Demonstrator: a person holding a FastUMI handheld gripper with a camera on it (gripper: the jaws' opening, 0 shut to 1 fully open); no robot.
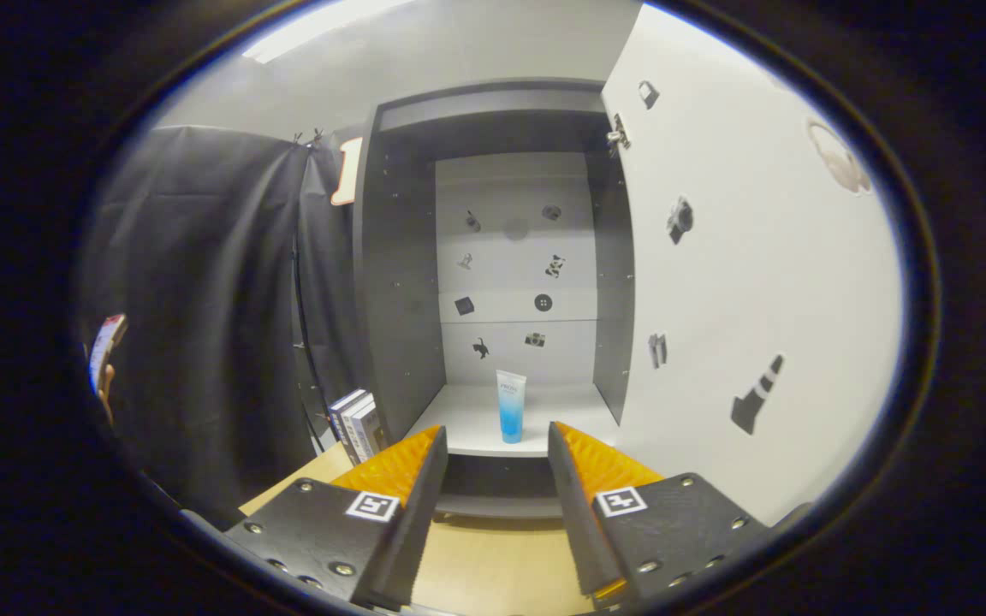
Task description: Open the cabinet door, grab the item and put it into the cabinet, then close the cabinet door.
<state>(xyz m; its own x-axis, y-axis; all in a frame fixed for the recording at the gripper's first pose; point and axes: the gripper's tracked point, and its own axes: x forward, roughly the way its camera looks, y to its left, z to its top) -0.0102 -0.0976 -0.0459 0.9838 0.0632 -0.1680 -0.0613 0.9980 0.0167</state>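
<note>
A black cloth wall (202,299) hangs at nine o'clock, with boxes (358,425) stacked upright at its foot beside a pale wooden tabletop (476,565) at six o'clock. A grey ceiling carries a bright strip light (322,30) at eleven o'clock.

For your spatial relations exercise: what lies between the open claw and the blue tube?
In the gripper view, only bare white cabinet shelf separates the open claw from the upright tube.

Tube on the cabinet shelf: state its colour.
The tube is white at top, fading to blue below, seen in gripper view.
</note>
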